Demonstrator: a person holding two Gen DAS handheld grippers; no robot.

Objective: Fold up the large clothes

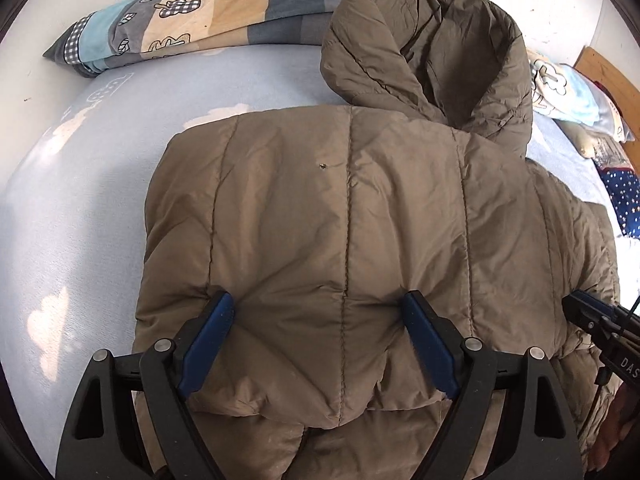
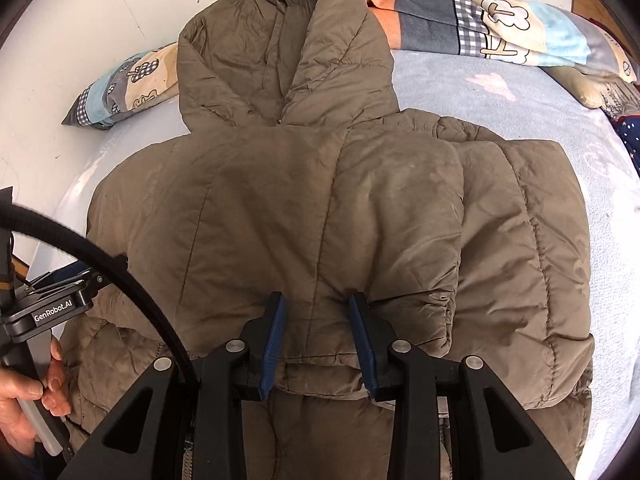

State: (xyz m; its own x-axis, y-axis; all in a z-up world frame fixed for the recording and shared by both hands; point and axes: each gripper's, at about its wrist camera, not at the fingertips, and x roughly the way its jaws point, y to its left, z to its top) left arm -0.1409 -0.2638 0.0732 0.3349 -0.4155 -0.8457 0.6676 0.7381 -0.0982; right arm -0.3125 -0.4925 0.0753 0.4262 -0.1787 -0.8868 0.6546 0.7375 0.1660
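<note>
An olive-brown quilted hooded jacket (image 1: pixel 360 208) lies on the bed, hood (image 1: pixel 432 48) toward the wall, with its lower part folded up over the body. My left gripper (image 1: pixel 320 312) stands wide, and a thick puffed fold of the jacket fills the gap and puckers against both blue pads (image 1: pixel 208 340). Further right on the same folded edge, my right gripper (image 2: pixel 316 312) is shut on a narrower pinch of the jacket (image 2: pixel 320 200). The right gripper's tip (image 1: pixel 592 316) shows at the right edge of the left wrist view. A person's hand (image 2: pixel 28 392) holds the left gripper (image 2: pixel 60 304).
The bed has a light blue sheet (image 1: pixel 100 200) with white cloud shapes. A patchwork quilt roll (image 1: pixel 192 24) lies along the white wall behind the hood. A pillow and dark blue starred cloth (image 1: pixel 624 200) sit at the right. A black cable (image 2: pixel 100 256) arcs over the jacket's left side.
</note>
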